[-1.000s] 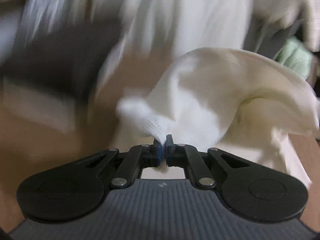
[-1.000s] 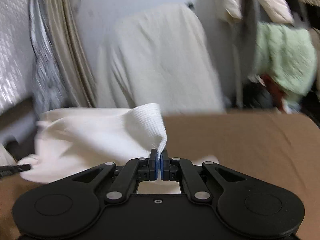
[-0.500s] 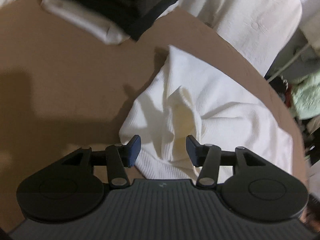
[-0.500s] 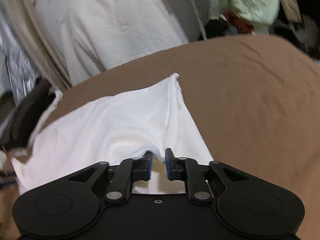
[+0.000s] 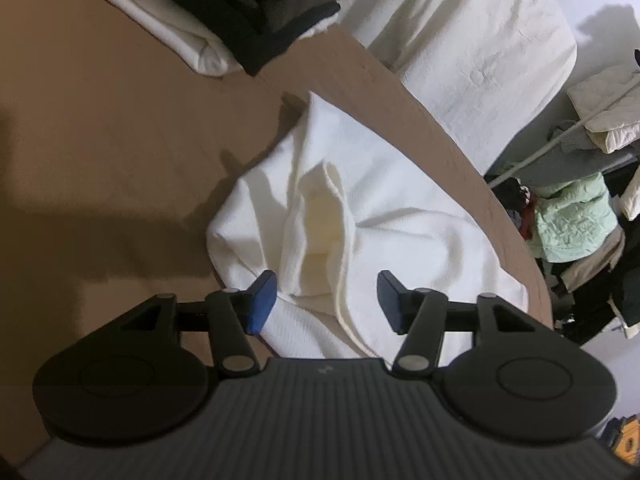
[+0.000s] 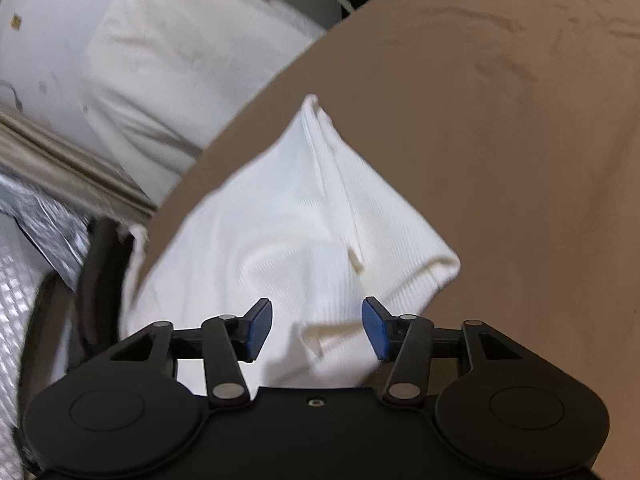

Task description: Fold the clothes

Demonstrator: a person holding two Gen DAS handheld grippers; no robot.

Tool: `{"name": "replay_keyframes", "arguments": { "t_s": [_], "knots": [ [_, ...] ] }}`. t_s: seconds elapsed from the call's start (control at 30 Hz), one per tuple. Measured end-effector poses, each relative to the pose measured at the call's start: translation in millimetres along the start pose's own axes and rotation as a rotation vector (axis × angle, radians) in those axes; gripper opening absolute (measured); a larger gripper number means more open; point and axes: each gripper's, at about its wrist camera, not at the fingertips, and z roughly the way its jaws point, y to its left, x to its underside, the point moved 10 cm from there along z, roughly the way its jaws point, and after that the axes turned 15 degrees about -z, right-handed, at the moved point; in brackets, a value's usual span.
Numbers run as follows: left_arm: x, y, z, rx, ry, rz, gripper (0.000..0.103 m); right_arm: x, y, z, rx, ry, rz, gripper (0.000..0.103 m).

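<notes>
Left gripper (image 5: 326, 300) & right gripper (image 6: 317, 330), both spread, hover over rumpled white ribbed knit garment (image 5: 384, 236) on brown surface (image 5: 100, 152); folded dark-and-white clothes stack (image 5: 240, 12) lies well apart.

- I can read no words, numbers or labels anywhere.
- My left gripper (image 5: 326, 300) body carries one small pale mark (too tiny to read).

My left gripper's (image 5: 326, 300) body hides the near edge of the white garment (image 5: 360, 216) below my fingers. Ahead to the left, the folded pile (image 5: 240, 12) is cut by the top edge. In my right view the garment (image 6: 288, 220) is blurred, and its left side goes behind a dark object (image 6: 96, 280) I cannot identify.
</notes>
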Motion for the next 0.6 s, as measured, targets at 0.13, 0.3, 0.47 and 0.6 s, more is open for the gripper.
{"name": "replay_keyframes", "arguments": {
  "t_s": [0.13, 0.3, 0.47, 0.6],
  "knots": [
    [-5.9, 10.7, -2.9, -0.002, -0.022, -0.038, 0.056, -5.9, -2.0, 7.1, 0.08, -0.019, -0.16, 0.053],
    [-11.7, 20.1, -7.1, 0.002, -0.036, -0.09, 0.056, -27.9, 27.8, -21.2, -0.048, -0.113, -0.28, 0.008],
    [-21.5, 23.7, -10.2, 0.023, -0.032, -0.088, 0.056, -9.8, -18.6, -13.1, 0.144, -0.034, -0.337, 0.01],
    [-29.8, 22.6, -21.8, 0.085, -0.075, -0.123, 0.056, -1.2, -31.8, -5.8, 0.112, -0.053, -0.283, 0.013]
  ]
}}
